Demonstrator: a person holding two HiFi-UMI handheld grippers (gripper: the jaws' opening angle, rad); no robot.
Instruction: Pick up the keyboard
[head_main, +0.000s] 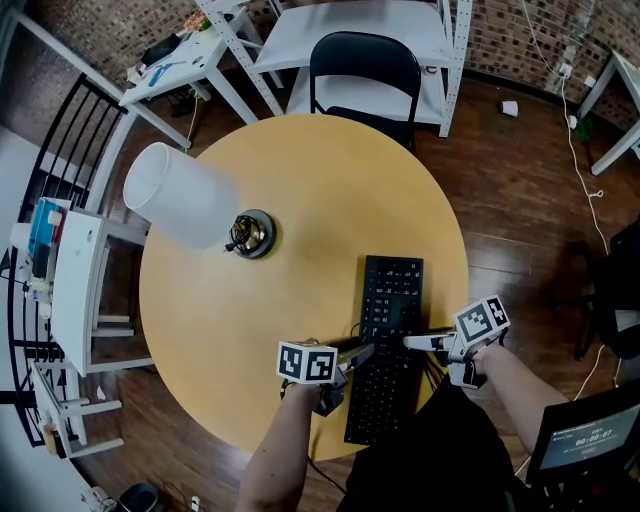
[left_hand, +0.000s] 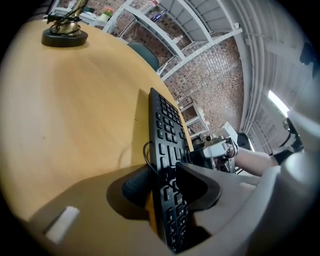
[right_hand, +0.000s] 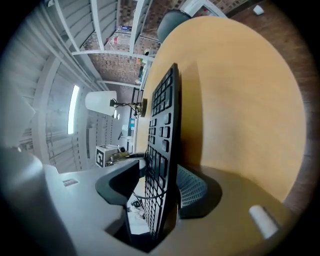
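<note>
Your left gripper (left_hand: 162, 182) had its two pads clamped on the black keyboard (left_hand: 167, 130), one on the keys and the ribbed one against the underside of its long edge. Your right gripper (right_hand: 160, 180) straddled the opposite long edge with its jaws spread: the ribbed pad lay against the back, while a thin gap showed between the other pad and the keys. Seen from your head, the left gripper (head_main: 365, 350) and right gripper (head_main: 410, 342) met the keyboard (head_main: 390, 300) from either side near its middle. Their cubes bore black-and-white square patterns. The keyboard lay lengthwise on the near right part of the round wooden table (head_main: 300, 180), its near end at the rim, a thin black cable (left_hand: 145, 152) looping beside it. The key legends were too small to read. Farther off stood a lamp with a white shade (head_main: 180, 195) and a black chair (head_main: 365, 60). A screen (head_main: 590, 440) at lower right showed pale digits that were too small to read for certain.
</note>
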